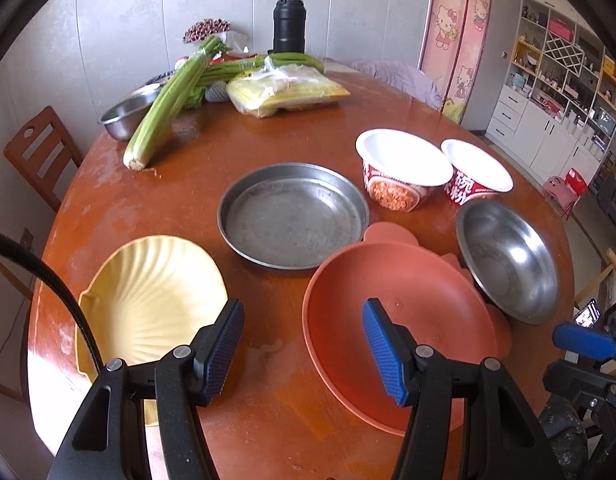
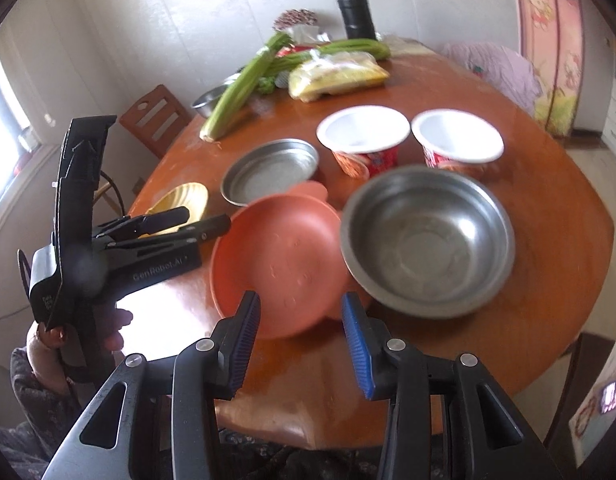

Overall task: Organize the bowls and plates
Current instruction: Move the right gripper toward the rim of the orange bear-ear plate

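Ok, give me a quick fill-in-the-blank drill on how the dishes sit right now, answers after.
1. The yellow plate is shaped like a ____.
2. The steel bowl leans with one edge on the rim of the ____ plate.
3. Behind the steel bowl stand ____ white-rimmed paper bowls.
4. Between the pads of the left claw there is ____.

Missing words: shell; orange; two; nothing
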A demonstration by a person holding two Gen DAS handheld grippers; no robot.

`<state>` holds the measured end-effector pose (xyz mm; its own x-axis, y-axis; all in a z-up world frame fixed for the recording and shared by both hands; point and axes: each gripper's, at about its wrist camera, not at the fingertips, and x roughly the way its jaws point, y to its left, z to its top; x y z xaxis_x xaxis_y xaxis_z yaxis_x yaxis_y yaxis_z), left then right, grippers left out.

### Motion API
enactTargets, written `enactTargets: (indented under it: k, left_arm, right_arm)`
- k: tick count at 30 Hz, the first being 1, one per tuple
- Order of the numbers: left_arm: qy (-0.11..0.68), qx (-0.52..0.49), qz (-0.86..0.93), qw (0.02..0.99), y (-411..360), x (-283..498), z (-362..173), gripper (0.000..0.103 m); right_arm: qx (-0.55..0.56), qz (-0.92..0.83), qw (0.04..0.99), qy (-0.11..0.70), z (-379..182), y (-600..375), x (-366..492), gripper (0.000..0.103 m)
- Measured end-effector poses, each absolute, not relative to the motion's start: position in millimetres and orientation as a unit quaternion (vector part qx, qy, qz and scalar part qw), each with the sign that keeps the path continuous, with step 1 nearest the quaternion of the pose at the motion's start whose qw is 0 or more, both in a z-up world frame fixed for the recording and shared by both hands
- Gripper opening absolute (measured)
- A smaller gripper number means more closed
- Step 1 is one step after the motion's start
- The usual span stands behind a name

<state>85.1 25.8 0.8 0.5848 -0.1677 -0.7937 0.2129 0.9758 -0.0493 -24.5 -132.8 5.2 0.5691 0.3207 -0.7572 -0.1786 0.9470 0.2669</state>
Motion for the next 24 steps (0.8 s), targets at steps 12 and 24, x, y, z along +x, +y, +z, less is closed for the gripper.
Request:
enactTargets:
  k: [12, 24]
  left_arm:
    - [0.463, 0.028, -0.104, 0.88, 20.5, 96.3, -17.0, 0.061]
    - [0.472, 0.049, -0.105, 0.874, 14.3, 114.0, -26.6, 0.061]
  right_arm:
    - [0.103, 0.115, 0.867, 0.473, -17.2, -140.9, -23.8, 0.044]
    - [0.119, 0.105, 0.856, 0.493, -36.0, -136.9, -8.6, 0.044]
